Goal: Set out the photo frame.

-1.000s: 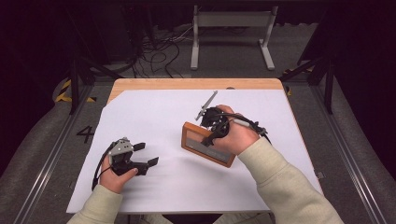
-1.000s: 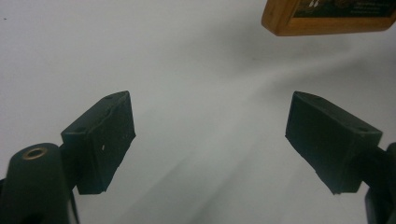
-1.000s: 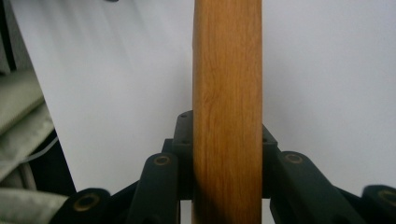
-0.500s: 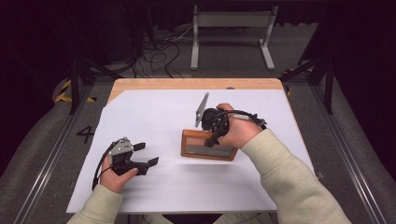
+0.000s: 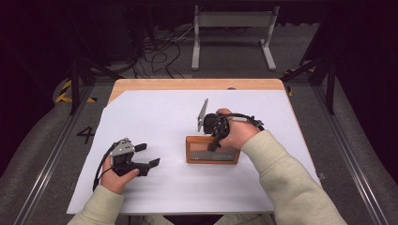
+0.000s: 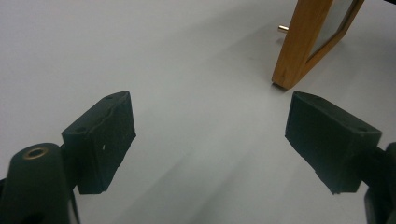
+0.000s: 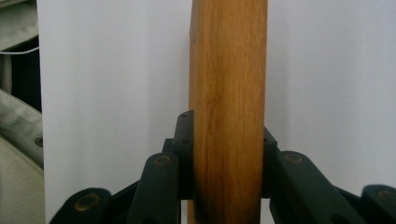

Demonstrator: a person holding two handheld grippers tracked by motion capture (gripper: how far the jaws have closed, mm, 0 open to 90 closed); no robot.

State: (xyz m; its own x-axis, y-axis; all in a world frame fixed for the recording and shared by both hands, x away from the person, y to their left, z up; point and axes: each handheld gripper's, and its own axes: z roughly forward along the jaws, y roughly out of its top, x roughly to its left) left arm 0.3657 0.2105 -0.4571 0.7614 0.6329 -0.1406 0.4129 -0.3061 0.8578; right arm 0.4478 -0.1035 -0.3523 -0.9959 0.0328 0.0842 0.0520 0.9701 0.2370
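A wooden picture frame with a dark pane stands on its long edge on the white sheet, right of centre. My right gripper comes down on the frame's top rail from above and is shut on it. In the right gripper view the wooden rail runs up between the two black jaws, with the pads pressed against both of its sides. My left gripper rests low at the left, open, pointing toward the frame. Its jaws stand wide apart with only paper between them, and a corner of the frame lies beyond.
A white sheet covers most of the wooden table. Beyond the far edge, a metal stand and loose cables lie on the dark floor. A small brass peg pokes out behind the frame.
My right hand has brought the frame down from a tilt in the air and turned it level, so it now stands on the sheet. The left hand has stayed put.
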